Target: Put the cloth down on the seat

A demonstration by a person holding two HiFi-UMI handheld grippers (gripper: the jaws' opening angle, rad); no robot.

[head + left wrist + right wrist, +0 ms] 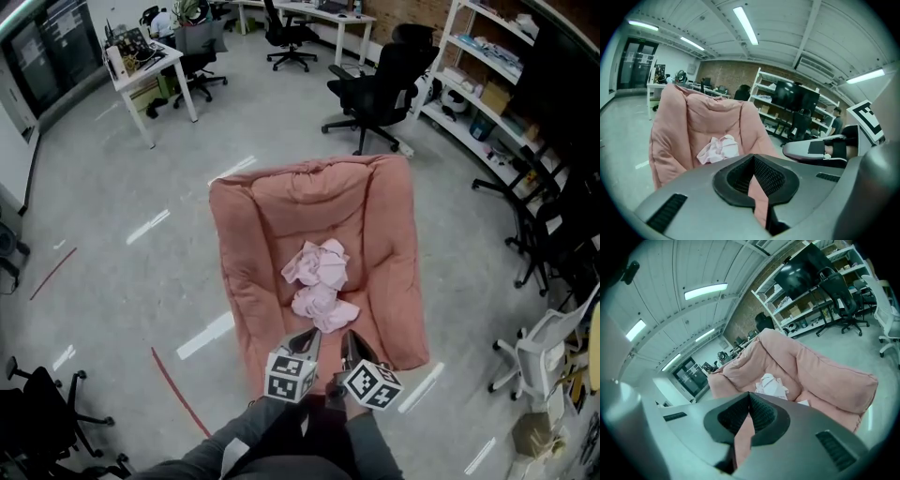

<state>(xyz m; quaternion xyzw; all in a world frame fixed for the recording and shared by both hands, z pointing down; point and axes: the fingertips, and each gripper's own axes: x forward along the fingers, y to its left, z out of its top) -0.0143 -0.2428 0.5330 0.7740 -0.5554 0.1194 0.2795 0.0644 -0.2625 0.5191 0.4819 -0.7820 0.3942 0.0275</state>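
Cloth (pixel 319 281) lies crumpled in middle of pink seat (pixel 389 281), touching neither tool. My left tool (pixel 307 340) closed, nothing between pads; right tool (pixel 350 343) same, closed and empty. Both hover near seat front edge. I judge placing done. To finish well: pull back straight, avoid cloth's near fold, no dragging of cushion.

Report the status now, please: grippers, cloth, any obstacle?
Left gripper shut, empty. Right gripper shut, empty. Cloth lies crumpled on pink seat, clear of both. Nothing in the way.
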